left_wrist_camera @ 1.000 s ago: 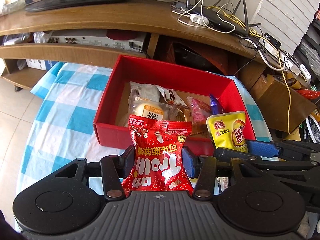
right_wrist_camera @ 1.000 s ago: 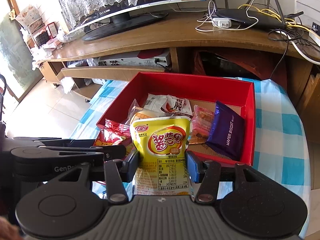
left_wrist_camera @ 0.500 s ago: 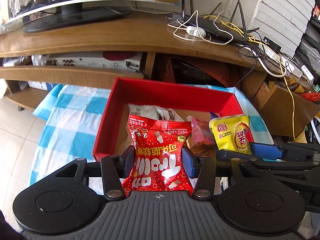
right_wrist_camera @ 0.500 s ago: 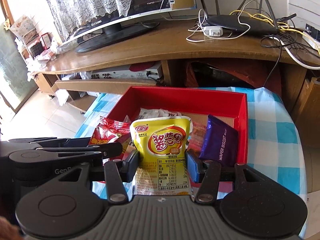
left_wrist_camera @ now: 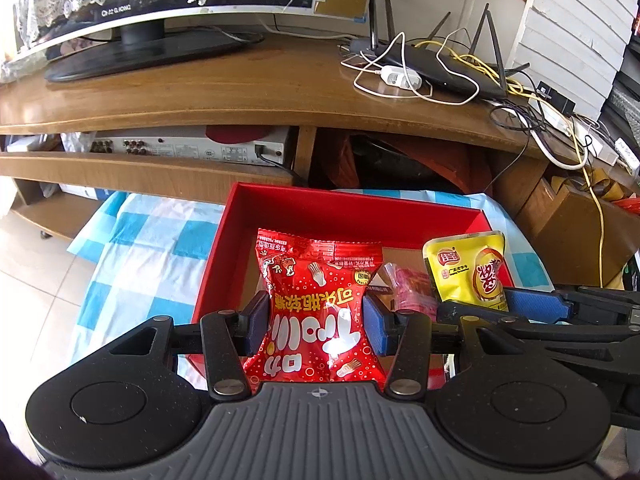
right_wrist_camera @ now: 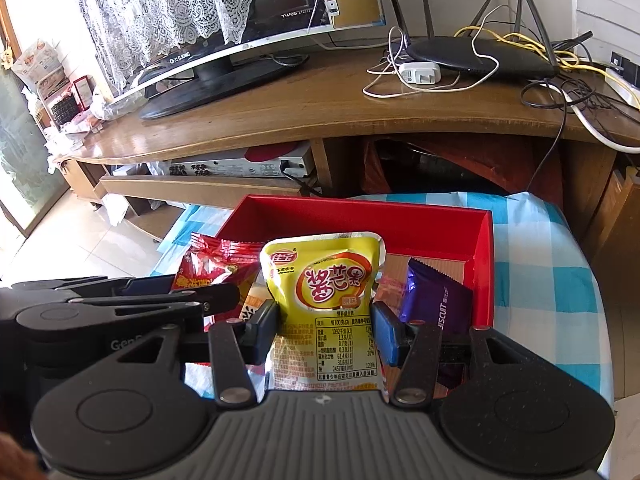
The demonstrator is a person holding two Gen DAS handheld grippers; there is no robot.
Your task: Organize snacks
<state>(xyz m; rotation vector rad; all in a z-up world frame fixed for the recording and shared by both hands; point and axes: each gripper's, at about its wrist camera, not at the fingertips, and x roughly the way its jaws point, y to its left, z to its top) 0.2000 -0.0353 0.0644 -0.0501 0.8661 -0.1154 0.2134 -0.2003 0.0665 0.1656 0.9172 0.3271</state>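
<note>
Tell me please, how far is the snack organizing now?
Partly done, it seems. A purple wafer biscuit pack and a pink packet already lie in the red box. In hand: the left gripper grips a red snack bag, the right gripper a yellow snack pouch, both held over the box. Left to do: releasing both; other snacks outside are not visible.

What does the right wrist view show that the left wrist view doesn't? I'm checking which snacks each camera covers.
Only the right wrist view shows the purple wafer biscuit pack in the box and the yellow pouch's nutrition table.
Only the left wrist view shows the red packet's whole front, clamped in the left gripper.
Both show the red box, the yellow pouch held by the right gripper, and the pink packet.
</note>
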